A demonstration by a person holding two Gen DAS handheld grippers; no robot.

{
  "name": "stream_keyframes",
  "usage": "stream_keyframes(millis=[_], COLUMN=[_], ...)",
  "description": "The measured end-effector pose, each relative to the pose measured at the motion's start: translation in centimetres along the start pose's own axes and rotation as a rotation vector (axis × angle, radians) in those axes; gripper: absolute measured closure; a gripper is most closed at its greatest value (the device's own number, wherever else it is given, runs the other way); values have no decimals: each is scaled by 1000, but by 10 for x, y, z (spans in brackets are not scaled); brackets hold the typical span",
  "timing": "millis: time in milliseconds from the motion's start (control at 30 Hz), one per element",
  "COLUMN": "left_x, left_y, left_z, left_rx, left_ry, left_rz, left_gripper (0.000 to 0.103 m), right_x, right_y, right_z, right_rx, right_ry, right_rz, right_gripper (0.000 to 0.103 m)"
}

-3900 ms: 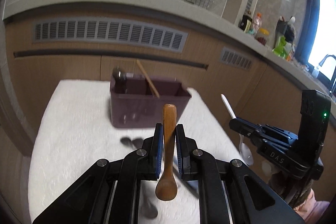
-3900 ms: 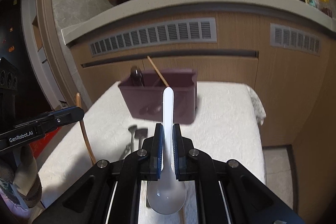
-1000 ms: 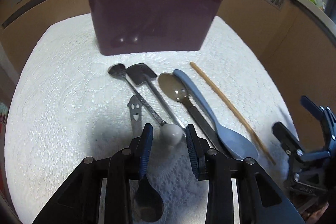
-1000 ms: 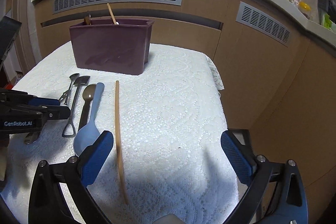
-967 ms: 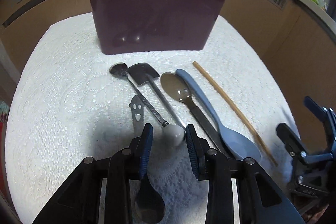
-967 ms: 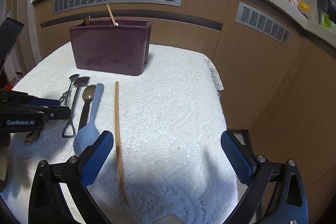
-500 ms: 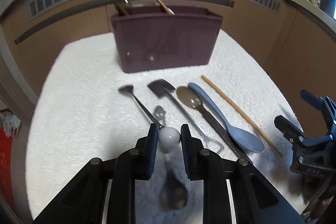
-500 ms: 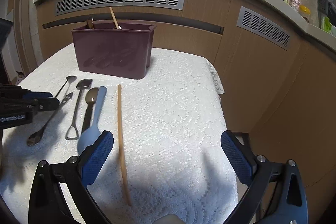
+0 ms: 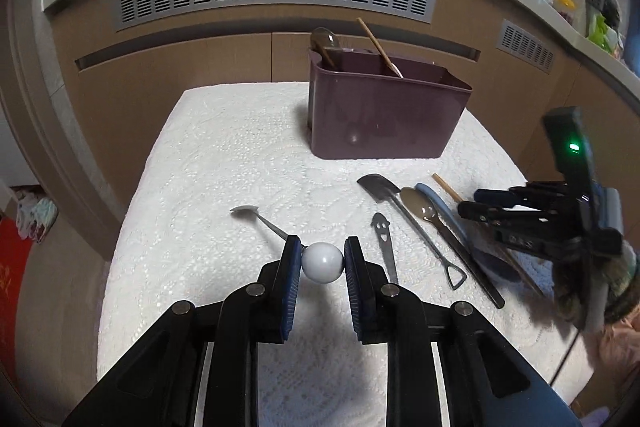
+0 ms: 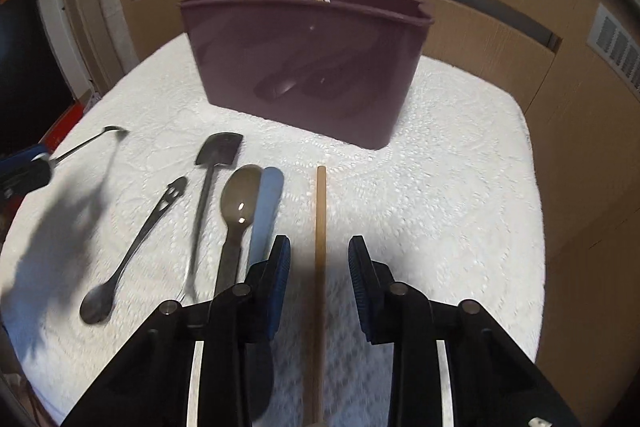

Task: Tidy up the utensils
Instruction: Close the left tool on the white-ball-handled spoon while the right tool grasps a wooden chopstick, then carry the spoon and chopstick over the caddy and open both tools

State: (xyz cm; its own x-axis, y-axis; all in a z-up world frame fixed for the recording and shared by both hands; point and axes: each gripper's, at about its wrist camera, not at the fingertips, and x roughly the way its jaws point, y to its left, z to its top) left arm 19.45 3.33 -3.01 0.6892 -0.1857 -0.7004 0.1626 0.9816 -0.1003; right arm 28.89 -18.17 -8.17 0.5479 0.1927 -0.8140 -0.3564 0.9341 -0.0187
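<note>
Left gripper [image 9: 322, 262] pinches the ball-ended spoon [image 9: 322, 261]; right gripper [image 10: 319, 263], fingers closing, apparently not yet gripping the chopstick [image 10: 320, 227] — stay centred.

Each camera sits on a gripper and looks forward and down past its own two fingers at the white table [image 9: 224, 163]. The left one is farther back; the right one is low and close. Both see the purple bin [image 9: 384, 115] [image 10: 304, 59] and the row of utensils.
</note>
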Motion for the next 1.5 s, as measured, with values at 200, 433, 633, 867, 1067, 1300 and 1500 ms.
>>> stream_keyframes(millis=[200, 433, 633, 867, 1067, 1300, 1500], left_x=[-17, -48, -66, -84, -97, -100, -74], left_y=[0, -20, -32, -44, -52, -56, -48], left_z=[6, 26, 44, 67, 128, 197, 230], left_rx=[-2, 65, 76, 66, 32, 8, -23], left_ry=[-48, -139, -177, -237, -327, -430, -409], left_rz=[-29, -39, -68, -136, -267, -382, -425], left_gripper=[80, 80, 80, 80, 80, 80, 80], right_x=[11, -37, -90, -132, -177, -230, -216], right_y=[9, 7, -9, -23, -28, -32, -32], right_z=[5, -7, -10, -3, 36, 108, 152], right_rx=[8, 33, 105, 166, 178, 166, 153], right_ry=[34, -78, -203, -335, -505, -756, -792], right_rz=[-19, -30, -10, 5, -17, -70, -96], right_gripper=[98, 98, 98, 98, 98, 98, 98])
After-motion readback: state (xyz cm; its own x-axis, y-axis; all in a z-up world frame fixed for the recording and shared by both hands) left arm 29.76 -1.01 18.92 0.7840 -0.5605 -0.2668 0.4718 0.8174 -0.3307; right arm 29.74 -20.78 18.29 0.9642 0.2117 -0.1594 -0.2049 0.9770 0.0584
